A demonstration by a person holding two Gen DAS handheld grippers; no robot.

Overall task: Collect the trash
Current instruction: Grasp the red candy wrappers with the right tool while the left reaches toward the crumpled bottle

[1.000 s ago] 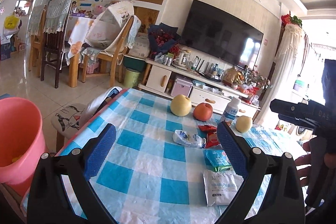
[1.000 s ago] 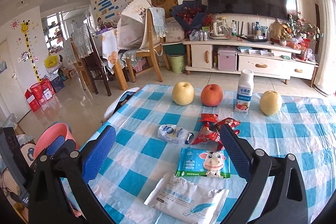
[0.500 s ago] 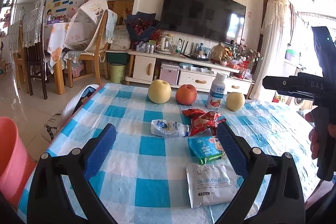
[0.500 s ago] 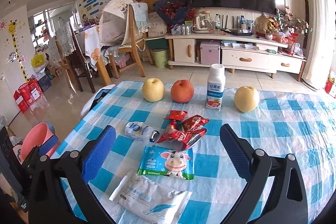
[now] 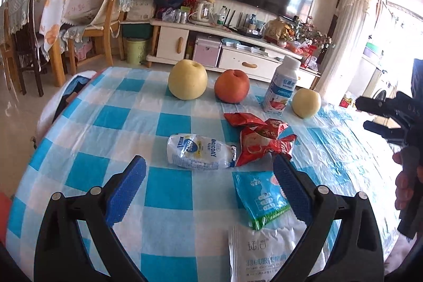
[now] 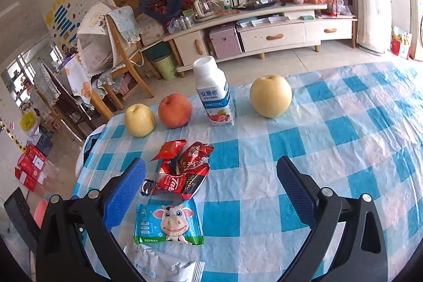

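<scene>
Nearest, at 6 o'clock, a flat white sachet is seen on the checked plastic tablecloth, with a glossy blue-green cow-print packet just beyond. The left gripper and right gripper are both held wide apart, empty. Crinkled red wrappers and a crushed white MAGICDAY pouch lie mid-table. Round fruit and an upright milk bottle are lined up at 12 o'clock

Bright daylight, right-side glare, fisheye-warped edges.
</scene>
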